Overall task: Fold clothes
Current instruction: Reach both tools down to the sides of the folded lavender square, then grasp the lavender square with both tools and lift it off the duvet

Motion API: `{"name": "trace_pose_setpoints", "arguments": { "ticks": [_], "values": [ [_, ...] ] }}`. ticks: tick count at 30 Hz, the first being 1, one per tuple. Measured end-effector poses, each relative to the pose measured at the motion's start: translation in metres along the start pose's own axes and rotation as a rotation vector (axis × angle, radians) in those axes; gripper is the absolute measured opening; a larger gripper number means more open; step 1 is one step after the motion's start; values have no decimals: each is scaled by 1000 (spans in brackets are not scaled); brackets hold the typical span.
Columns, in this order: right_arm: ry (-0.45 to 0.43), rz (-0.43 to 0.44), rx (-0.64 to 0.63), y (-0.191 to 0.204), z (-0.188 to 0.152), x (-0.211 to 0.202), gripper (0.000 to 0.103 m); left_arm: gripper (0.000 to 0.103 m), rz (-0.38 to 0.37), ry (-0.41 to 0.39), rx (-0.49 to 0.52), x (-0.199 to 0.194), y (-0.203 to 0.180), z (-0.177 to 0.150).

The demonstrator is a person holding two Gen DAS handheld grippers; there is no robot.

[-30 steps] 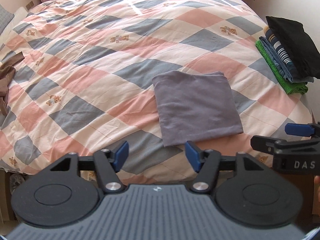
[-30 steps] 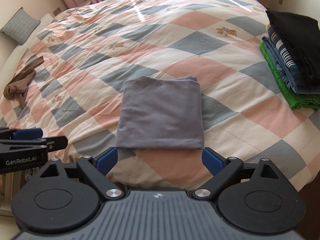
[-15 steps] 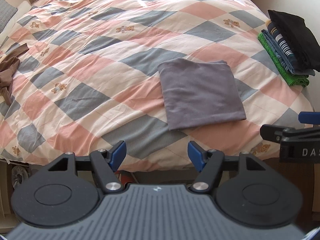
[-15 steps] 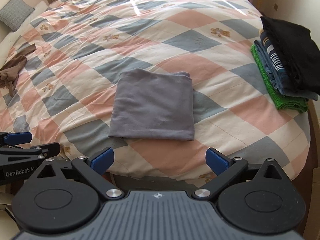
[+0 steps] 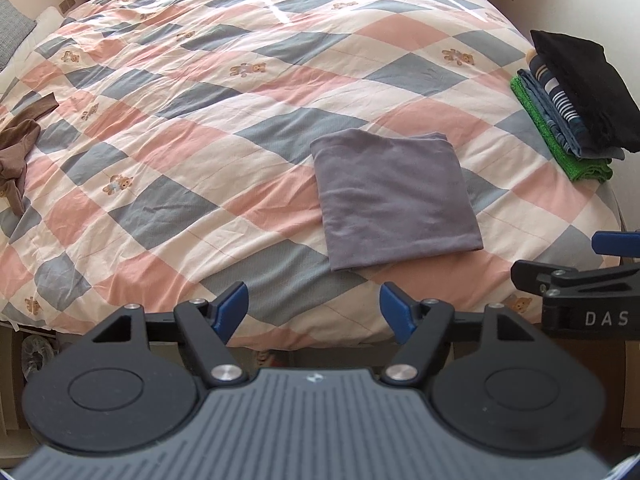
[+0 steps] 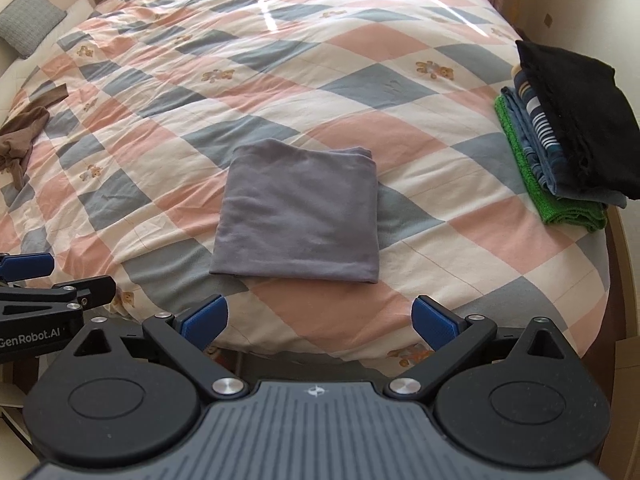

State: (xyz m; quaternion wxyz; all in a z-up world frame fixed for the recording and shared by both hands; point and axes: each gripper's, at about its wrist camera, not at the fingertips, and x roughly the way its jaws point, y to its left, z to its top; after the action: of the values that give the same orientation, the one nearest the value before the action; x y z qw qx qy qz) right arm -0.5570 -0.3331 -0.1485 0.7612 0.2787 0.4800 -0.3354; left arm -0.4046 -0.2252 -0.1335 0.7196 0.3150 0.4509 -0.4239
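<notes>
A: What has changed since a second ago?

B: Both grippers have drawn back from the bed. The grey folded garment (image 6: 298, 212) sat close above the fingers before; now a wider band of the checked quilt (image 6: 280, 60) shows between it and the tools, and the quilt's front edge hangs in view. The garment itself has not shifted on the quilt.

A: And the tools?

B: The left gripper (image 5: 314, 312) has its blue pads spread apart, holding nothing. The right gripper (image 6: 318, 322) is spread wider still, also empty. Each hangs in front of the quilt's near edge, clear of the cloth.

A: How does the garment look?

B: A flat, near-square fold, smooth with faint creases, its layered edges stacked along the far side. It lies near the quilt's front edge, towards the middle.

A: Anything else on the quilt?

B: A stack of folded clothes (image 6: 560, 136), black on top and green beneath, at the quilt's right edge, well apart from the garment. A brown crumpled garment (image 5: 18, 148) lies at the left edge.
</notes>
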Motion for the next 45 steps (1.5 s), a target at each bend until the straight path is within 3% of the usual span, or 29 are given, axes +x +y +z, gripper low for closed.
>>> {"name": "trace_pose_setpoints", "arguments": {
  "ticks": [12,20,24,32,36,41,45],
  "values": [
    [60,-31,11,4,9,24,101,71,-35,46,17,26,7,13],
    [106,-48,15,1,29,55,101,72,-58,102,31,66,16,36],
    [119,-21,31,-16,38,81,101,73,-112,140,21,98,24,54],
    [93,130,247,-83,52,127,101,74,-255,230,-26,175,48,90],
    [67,223,328,-109,55,152,98,75,-379,282,-77,212,55,96],
    [94,304,358,-130,58,193,93,75,-485,323,-212,253,65,92],
    [114,380,333,-139,65,224,92,75,-528,309,-273,273,68,89]
  ]
}}
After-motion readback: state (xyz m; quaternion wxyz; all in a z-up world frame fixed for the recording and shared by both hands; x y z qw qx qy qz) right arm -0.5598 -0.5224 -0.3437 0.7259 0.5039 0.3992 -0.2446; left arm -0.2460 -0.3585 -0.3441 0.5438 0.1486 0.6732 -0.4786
